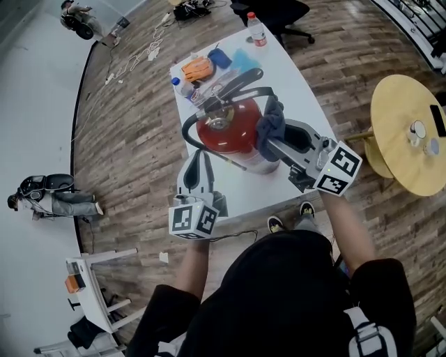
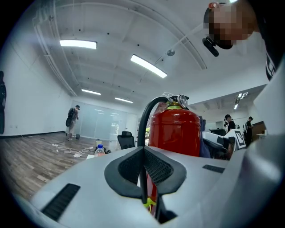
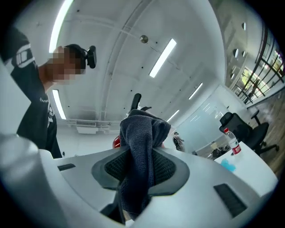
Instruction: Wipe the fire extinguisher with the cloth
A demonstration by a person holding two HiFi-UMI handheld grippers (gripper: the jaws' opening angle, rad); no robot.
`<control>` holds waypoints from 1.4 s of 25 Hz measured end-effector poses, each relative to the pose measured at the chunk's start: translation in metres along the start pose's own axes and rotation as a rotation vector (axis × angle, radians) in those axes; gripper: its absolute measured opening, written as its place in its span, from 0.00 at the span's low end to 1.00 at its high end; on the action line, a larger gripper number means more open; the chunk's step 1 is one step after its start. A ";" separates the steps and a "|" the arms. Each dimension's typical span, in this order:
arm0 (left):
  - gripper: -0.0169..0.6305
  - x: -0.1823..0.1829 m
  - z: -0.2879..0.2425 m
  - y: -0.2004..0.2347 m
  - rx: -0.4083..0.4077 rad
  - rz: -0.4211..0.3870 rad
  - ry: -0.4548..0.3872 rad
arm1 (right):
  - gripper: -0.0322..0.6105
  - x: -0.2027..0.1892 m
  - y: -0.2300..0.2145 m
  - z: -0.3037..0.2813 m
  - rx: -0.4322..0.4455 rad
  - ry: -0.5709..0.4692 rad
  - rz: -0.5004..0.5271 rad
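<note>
Seen from above, a white worktop (image 1: pixel 296 80) on a wood-plank floor. At its far end stands a water bottle with a red cap (image 1: pixel 256 29). Nearer lie an orange object (image 1: pixel 197 68), two blue items (image 1: pixel 233 58) and a small blue-capped bottle (image 1: pixel 182 86), crowded just behind the fire extinguisher (image 1: pixel 230 129). A black office chair (image 1: pixel 279 12) stands beyond the worktop, a round yellow table (image 1: pixel 401 136) to the right, and loose cables (image 1: pixel 139 56) trail across the floor at upper left. Two people are well off to the left.

The red fire extinguisher stands upright near the worktop's near edge, its long axis vertical and its valve end facing up. Its black lever (image 1: pixel 237 84) reaches toward the cluttered far end, and its black hose (image 1: pixel 187 131) loops down its left side.

The left tongs (image 1: pixel 198 159) point level at the extinguisher's left side, just by the hose, with their jaws closed together. The right tongs (image 1: pixel 277 143) grip a dark blue cloth (image 1: pixel 270 124), which bunches out past the tips against the extinguisher's right side.
</note>
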State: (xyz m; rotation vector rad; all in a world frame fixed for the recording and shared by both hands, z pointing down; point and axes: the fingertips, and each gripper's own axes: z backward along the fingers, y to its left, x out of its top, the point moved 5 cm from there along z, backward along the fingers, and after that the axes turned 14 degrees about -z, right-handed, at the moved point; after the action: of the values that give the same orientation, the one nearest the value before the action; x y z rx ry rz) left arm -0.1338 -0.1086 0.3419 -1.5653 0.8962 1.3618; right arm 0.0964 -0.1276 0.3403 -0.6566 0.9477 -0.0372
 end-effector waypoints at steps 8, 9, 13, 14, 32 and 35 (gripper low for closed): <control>0.06 -0.004 -0.004 -0.001 0.033 -0.003 0.014 | 0.25 0.045 0.003 -0.025 0.026 0.231 0.243; 0.06 -0.004 -0.005 -0.001 0.037 -0.003 0.017 | 0.25 0.047 0.012 -0.028 0.014 0.279 0.294; 0.06 -0.003 -0.005 -0.002 0.050 0.002 0.016 | 0.25 0.042 0.048 -0.035 -0.008 0.334 0.397; 0.06 -0.002 -0.005 -0.002 0.052 0.001 0.016 | 0.25 0.041 0.053 -0.036 -0.030 0.332 0.418; 0.06 -0.003 -0.007 -0.003 0.086 0.020 0.012 | 0.25 -0.128 -0.150 0.065 -0.445 0.157 -0.537; 0.06 -0.004 -0.007 -0.003 0.082 0.023 0.012 | 0.25 -0.172 -0.177 0.091 -0.576 0.256 -0.581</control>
State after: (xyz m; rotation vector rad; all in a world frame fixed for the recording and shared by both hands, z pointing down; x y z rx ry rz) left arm -0.1294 -0.1141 0.3470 -1.5067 0.9681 1.3157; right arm 0.1065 -0.1713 0.5993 -1.4753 0.9878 -0.3819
